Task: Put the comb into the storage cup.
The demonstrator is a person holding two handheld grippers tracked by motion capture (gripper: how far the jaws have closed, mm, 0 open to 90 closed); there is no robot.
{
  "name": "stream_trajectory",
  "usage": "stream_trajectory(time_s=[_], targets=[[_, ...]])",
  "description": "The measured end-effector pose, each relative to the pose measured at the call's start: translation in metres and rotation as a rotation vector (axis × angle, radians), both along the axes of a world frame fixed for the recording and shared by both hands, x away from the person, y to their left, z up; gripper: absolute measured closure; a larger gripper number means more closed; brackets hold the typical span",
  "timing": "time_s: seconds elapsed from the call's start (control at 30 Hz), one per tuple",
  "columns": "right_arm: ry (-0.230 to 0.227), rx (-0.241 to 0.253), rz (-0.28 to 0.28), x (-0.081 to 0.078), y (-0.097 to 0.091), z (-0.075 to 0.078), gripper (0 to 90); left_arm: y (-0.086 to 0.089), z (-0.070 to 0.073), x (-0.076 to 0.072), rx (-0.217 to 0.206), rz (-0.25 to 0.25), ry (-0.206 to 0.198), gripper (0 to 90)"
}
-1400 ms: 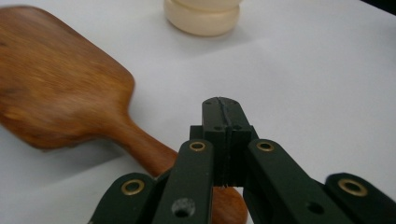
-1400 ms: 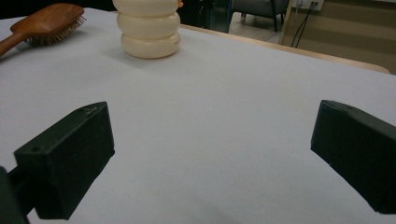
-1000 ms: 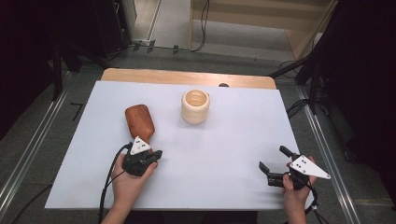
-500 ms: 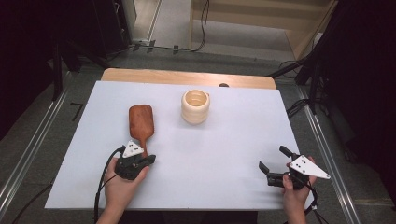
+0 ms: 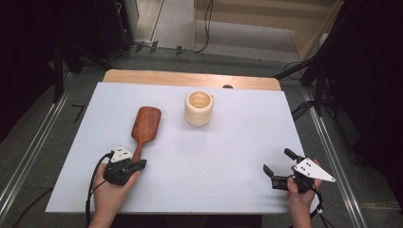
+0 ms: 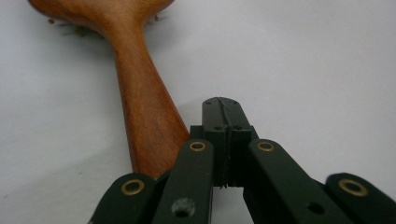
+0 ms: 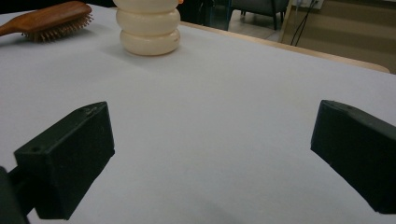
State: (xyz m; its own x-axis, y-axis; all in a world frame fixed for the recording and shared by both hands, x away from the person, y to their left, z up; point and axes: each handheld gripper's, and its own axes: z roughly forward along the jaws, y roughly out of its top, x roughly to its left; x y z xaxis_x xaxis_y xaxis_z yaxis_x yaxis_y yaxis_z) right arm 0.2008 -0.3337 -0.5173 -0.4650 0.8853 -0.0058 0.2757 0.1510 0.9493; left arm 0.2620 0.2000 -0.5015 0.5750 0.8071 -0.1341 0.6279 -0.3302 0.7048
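A brown wooden hairbrush (image 5: 146,124) lies bristles down on the white table (image 5: 214,156), left of centre, its handle pointing toward me. My left gripper (image 5: 140,165) is shut and holds nothing, sitting just at the near end of the handle. In the left gripper view the closed jaws (image 6: 222,112) lie right of the brush handle (image 6: 144,116). A cream ribbed cup (image 5: 198,108) stands upright behind the table's centre. My right gripper (image 5: 277,161) rests open near the front right, nothing between its jaws (image 7: 210,154), facing the cup (image 7: 148,28) and brush (image 7: 51,18).
The table's wooden far edge (image 5: 190,78) borders a floor with cables. Metal rails run along both sides of the table. Dark equipment stands at the far left and right.
My left hand and its shut gripper have slid left and back toward me, uncovering more of the brush handle. The brush, the cup and the right gripper have stayed put.
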Motion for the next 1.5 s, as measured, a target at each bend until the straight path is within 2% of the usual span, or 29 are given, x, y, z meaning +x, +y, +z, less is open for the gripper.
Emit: stream_trajectory(time_s=[0.43,0.5,0.93,1.07,1.2,1.23,1.27,1.3,1.33,1.47,1.5], targets=[[0.001,-0.002,0.003,0.0,0.0,0.0,0.0,0.022,0.002,0.004,0.043,0.032,0.011,90.0],[0.004,-0.002,0.003,0.0,0.0,0.0,0.0,0.026,0.002,0.005,0.029,0.034,0.017,90.0],[0.002,-0.003,0.004,0.0,0.0,0.0,0.0,0.041,0.004,0.011,0.039,0.075,0.018,90.0],[0.001,-0.003,0.004,0.0,0.0,0.0,0.0,0.044,0.009,0.009,0.014,0.039,0.019,89.8],[0.001,-0.006,0.004,0.0,0.001,0.0,0.0,0.044,0.016,0.006,-0.024,-0.013,0.014,74.8],[0.001,-0.006,0.004,0.0,0.001,0.0,0.0,0.043,0.018,0.006,-0.027,-0.02,0.008,74.8],[0.002,-0.005,0.004,0.0,0.001,0.0,0.0,0.042,0.021,0.006,-0.033,-0.031,0.004,64.8],[0.002,-0.005,0.004,0.0,0.001,0.0,0.0,0.041,0.022,0.007,-0.036,-0.033,0.005,64.8],[0.001,-0.006,0.003,0.0,0.001,0.0,0.0,0.04,0.025,0.008,-0.04,-0.042,0.005,60.4],[0.003,-0.005,0.005,0.0,0.001,0.0,0.0,0.035,0.033,0.013,-0.035,-0.058,-0.006,40.9],[0.002,-0.005,0.004,0.0,0.001,0.0,0.0,0.033,0.036,0.015,-0.026,-0.061,-0.005,40.9]])
